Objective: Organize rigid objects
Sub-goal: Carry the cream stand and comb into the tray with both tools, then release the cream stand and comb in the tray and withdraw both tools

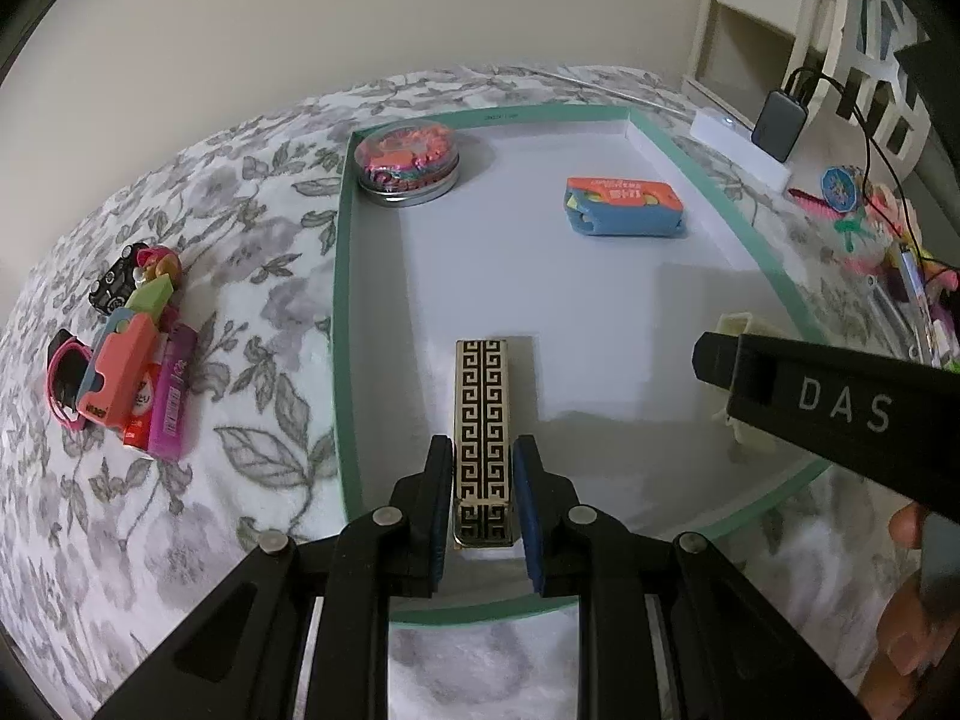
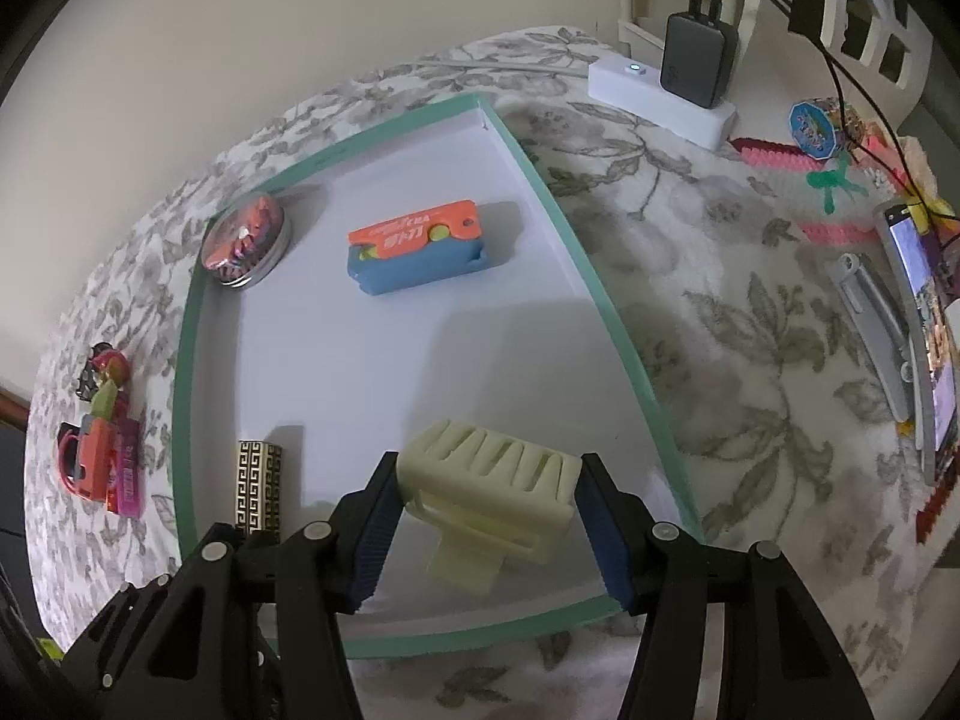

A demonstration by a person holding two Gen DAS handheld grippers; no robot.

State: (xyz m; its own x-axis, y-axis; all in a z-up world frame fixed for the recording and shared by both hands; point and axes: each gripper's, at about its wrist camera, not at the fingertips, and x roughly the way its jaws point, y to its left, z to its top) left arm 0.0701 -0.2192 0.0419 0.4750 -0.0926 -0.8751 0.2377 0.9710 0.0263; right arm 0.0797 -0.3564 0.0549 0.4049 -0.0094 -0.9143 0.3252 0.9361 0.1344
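**Both grippers low over the tray, each with a load**

Between the left gripper point(image 1: 482, 492) pads sits the gold-patterned case point(image 1: 483, 414), clamped, its long axis running straight away over the tray point(image 1: 339, 300) floor. Alongside, the right gripper point(image 2: 486, 519) spans the cream clip point(image 2: 498, 477), pads touching its ends, near the right rim.

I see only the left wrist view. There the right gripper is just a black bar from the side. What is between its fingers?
Observer: A cream ribbed clip. The right gripper presses one pad on each end of it.
Operator: Where is that in the tray?
Observer: Inside the teal tray, at the near end by its right rim. It is to the right of the gold patterned case and apart from it.
Operator: I see a phone only edge-on, right of the tray. Is it on?
Observer: Yes, the phone has a lit screen that shows a picture.
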